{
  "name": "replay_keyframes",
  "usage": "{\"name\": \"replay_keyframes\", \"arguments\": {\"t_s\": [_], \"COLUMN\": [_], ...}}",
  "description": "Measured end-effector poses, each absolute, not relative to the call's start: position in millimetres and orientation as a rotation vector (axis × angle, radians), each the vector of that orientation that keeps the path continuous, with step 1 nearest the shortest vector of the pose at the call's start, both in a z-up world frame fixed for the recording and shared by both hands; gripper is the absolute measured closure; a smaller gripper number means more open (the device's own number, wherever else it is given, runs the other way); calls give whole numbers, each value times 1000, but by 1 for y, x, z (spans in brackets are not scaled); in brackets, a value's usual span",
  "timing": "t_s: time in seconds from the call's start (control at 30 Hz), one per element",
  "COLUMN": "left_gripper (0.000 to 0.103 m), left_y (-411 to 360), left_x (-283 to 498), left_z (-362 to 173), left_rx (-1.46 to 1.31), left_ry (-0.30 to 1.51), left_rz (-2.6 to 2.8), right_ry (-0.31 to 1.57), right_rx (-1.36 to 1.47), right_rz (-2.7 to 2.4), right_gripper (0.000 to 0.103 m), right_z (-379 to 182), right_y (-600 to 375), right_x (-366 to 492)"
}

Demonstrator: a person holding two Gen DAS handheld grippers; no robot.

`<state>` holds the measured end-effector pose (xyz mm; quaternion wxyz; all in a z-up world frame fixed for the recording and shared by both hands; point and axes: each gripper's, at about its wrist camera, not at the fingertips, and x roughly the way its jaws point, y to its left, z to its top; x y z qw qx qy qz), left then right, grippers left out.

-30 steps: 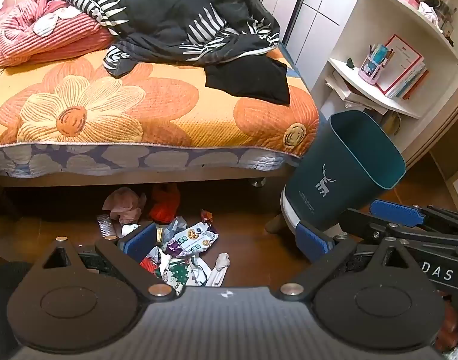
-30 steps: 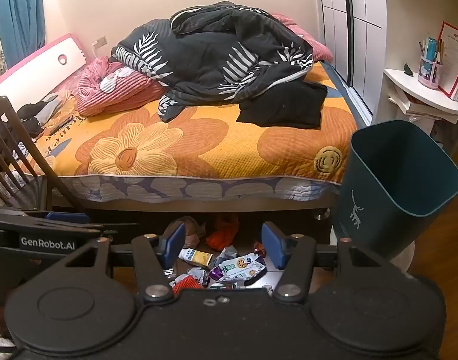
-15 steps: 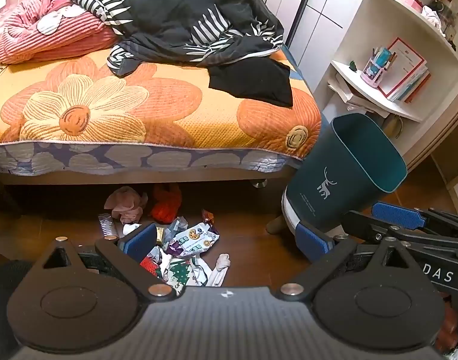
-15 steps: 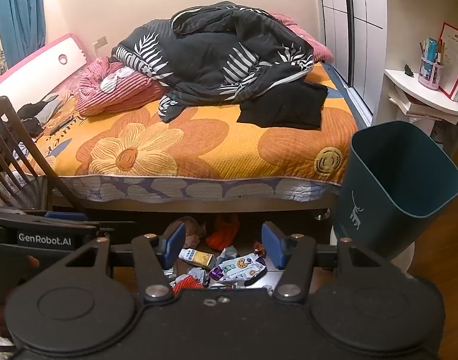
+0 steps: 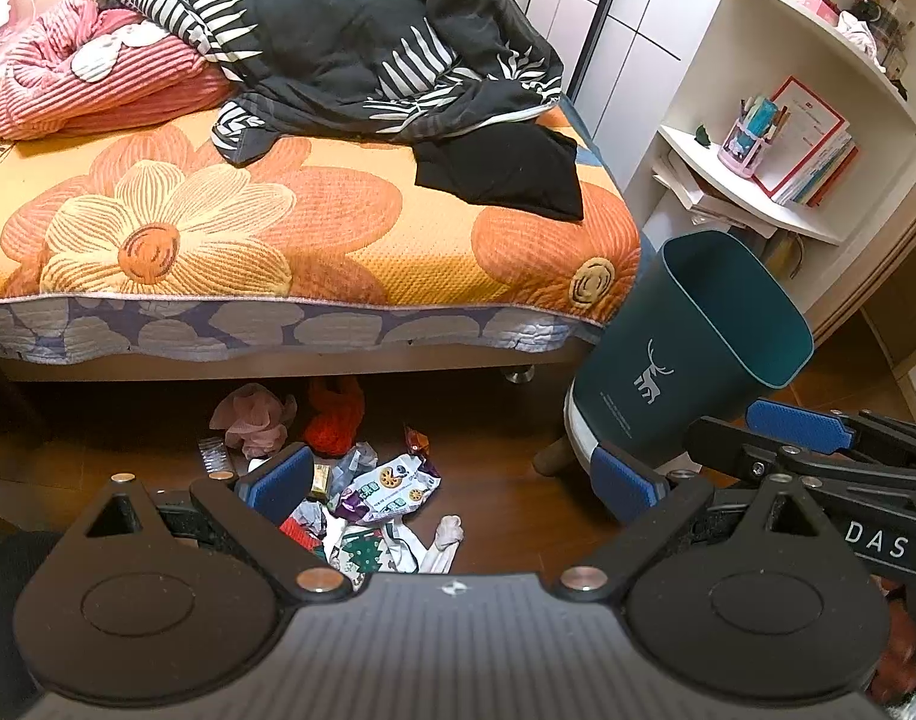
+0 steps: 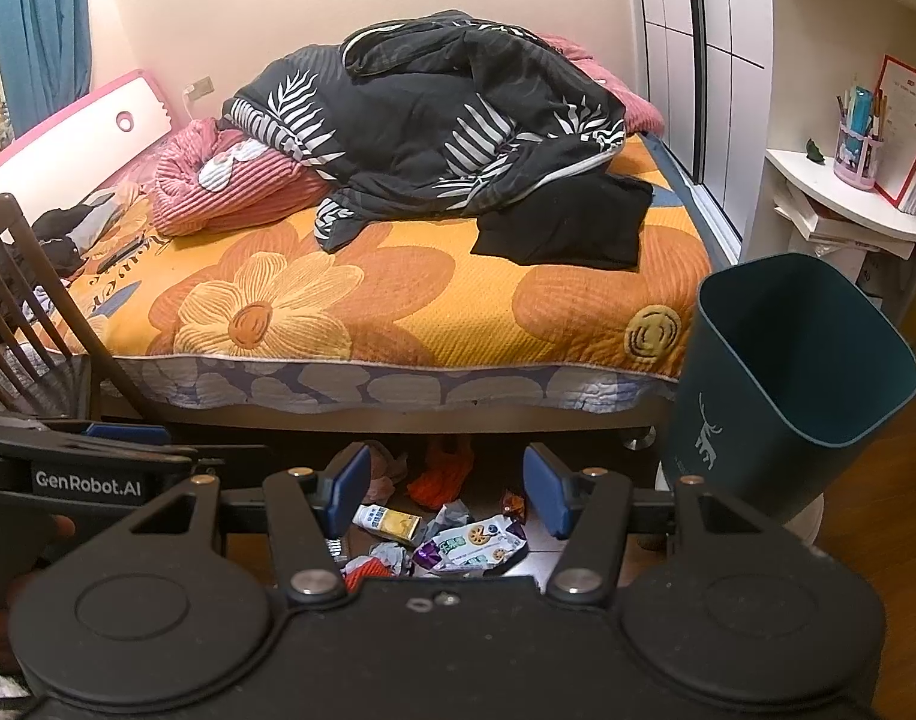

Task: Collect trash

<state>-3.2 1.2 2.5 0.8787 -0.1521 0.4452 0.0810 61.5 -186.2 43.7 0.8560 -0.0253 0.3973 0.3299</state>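
A pile of trash lies on the wooden floor by the bed's edge: a white and purple snack wrapper (image 5: 392, 487) (image 6: 472, 543), a small yellow and white carton (image 6: 387, 522), a pink crumpled bag (image 5: 255, 420) and a red bag (image 5: 336, 414). A dark teal bin (image 5: 685, 348) (image 6: 781, 384) with a deer print stands to the right. My left gripper (image 5: 452, 480) is open and empty above the pile. My right gripper (image 6: 447, 489) is open and empty above the same pile; it also shows in the left wrist view (image 5: 799, 426).
A bed (image 5: 278, 240) with an orange flower cover, a dark quilt (image 6: 446, 114) and black clothes fills the back. A white corner shelf (image 5: 775, 180) with books stands right. A wooden chair (image 6: 20, 312) stands left.
The left gripper has risen and pulled back slightly, so the bed and bin sit lower in its view. The right gripper has barely moved. Both stay open.
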Motion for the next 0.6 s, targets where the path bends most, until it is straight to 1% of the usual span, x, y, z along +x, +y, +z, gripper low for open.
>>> {"name": "replay_keyframes", "arguments": {"t_s": [0.6], "left_gripper": [4], "left_y": [0], "left_x": [-2], "left_z": [0], "left_rx": [-317], "left_ry": [936], "left_rz": [162], "right_ry": [835], "right_rx": [-59], "right_rz": [695], "right_gripper": [46], "right_z": [44], "right_y": [-186], "right_x": [56]}}
